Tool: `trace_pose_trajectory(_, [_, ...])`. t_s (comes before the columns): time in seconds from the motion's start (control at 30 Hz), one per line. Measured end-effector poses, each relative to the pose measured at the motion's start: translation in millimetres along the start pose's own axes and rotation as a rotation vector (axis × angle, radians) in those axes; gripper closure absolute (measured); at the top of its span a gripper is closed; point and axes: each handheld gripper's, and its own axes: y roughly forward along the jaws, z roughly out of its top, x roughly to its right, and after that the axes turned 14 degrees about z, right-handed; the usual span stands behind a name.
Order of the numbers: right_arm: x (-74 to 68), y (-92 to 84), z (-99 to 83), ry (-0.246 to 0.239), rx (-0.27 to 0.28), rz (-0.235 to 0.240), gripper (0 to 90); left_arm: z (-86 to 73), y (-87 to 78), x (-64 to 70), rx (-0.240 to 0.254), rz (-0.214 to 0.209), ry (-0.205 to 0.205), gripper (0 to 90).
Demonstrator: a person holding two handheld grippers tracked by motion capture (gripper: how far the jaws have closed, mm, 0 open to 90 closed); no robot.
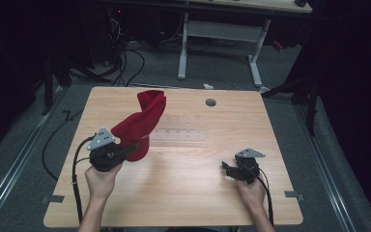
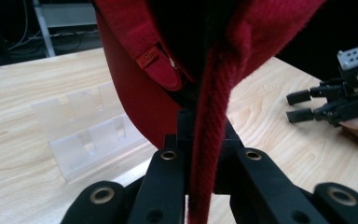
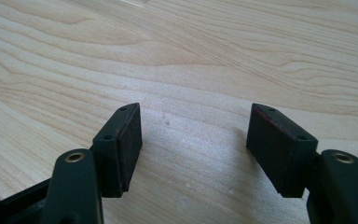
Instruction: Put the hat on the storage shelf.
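Red cap (image 1: 142, 123) lifted off the table (image 1: 183, 193) by the left gripper (image 1: 128, 147), its jaws clamped on the cap's edge seam.
The hold is best kept firm and the cap raised clear of the clear plastic rack (image 1: 178, 135) at mid-table. The cap's long axis is seen slanting up toward the far edge, over the left half. The right gripper (image 3: 193, 144) is held low near the right edge, jaws apart and empty.
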Motion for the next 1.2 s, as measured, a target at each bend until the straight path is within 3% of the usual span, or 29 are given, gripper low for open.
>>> trace_pose_trajectory(0.3, [-0.1, 0.0, 0.0, 0.001, -0.001, 0.001, 35.5, 19.7, 6.8, -2.9, 0.036, -0.006, -0.011, 85.4])
trace_pose_trajectory(0.57, [-0.1, 0.0, 0.0, 0.0, -0.001, 0.002, 35.3, 35.1, 18.8, -11.4, 0.056, 0.019, -0.022, 85.3])
trace_pose_trajectory(1.1, [-0.2, 0.0, 0.0, 0.001, -0.001, 0.001, 35.2, 47.9, 46.2, -28.9, 0.079, 0.054, -0.003, 85.2])
trace_pose_trajectory(1.2, [-0.3, 0.0, 0.0, 0.001, -0.001, 0.001, 35.2, 49.2, 51.5, -33.5, 0.083, 0.067, -0.024, 85.0])
